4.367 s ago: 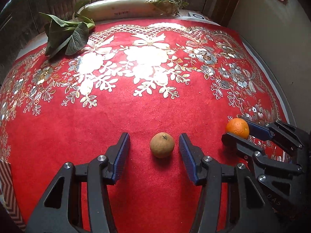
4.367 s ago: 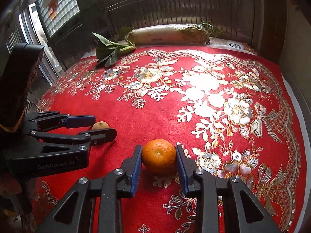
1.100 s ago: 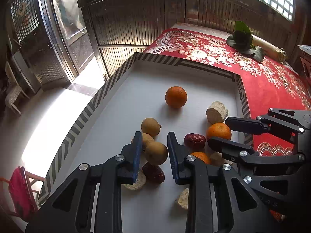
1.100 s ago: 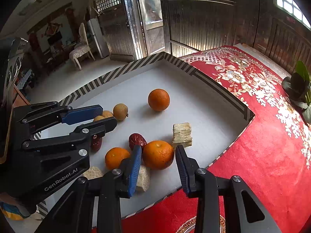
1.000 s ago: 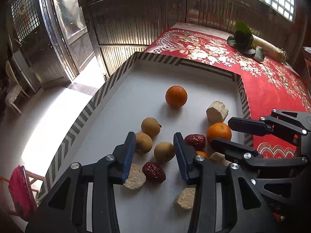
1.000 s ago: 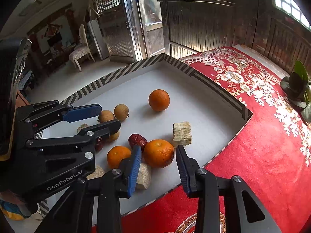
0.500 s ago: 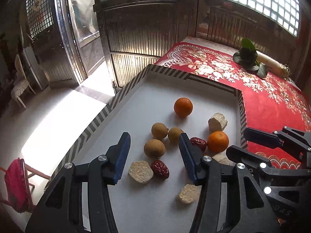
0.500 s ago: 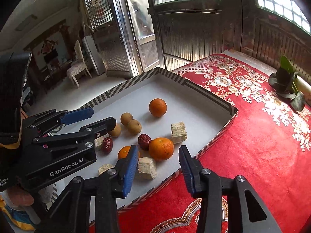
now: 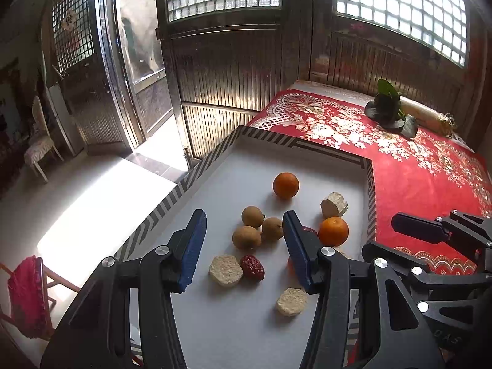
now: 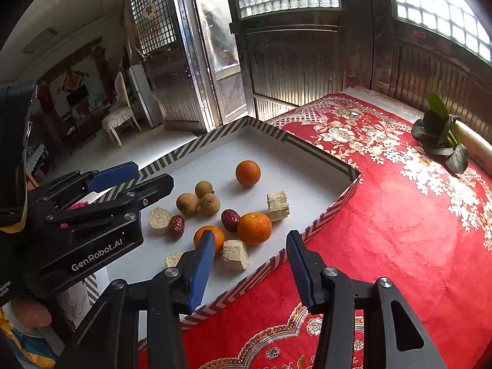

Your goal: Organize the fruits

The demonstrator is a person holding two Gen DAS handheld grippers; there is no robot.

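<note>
A: How are the fruits going to handle?

B: I'm judging the oranges [image 10: 254, 227] as light and firm, with a pebbly skin that is giving the pads some bite. Being round, they are apt to roll, so I'd be closing on the widest part, straight across the middle. The longans [image 10: 198, 200] are looking small, hard-shelled and smooth, likely to squirt out of an off-centre pinch. The dates [image 10: 230, 220] are looking wrinkled and softer, so a gentle squeeze is what I'd be using.

A: And how are they looking?

B: Three oranges are glowing bright, three longans are sitting tan and clustered, touching one another, and two dark red dates are lying among pale crumbly blocks [image 10: 278, 205].

A: Where is all this sitting?

B: Everything is lying loose on the white floor of the tray [image 10: 319, 150], which is resting at the edge of the red cloth [image 10: 399, 221].

A: What are the grippers doing?

B: The left gripper [image 9: 244, 244] is hovering above the longans with its jaws spread wide and nothing between them. The right gripper [image 10: 250, 264] is hanging over the tray's near rim, likewise wide apart and holding nothing.

A: Anything further out?

B: A leafy green [image 10: 438, 135] is lying at the cloth's far end.
</note>
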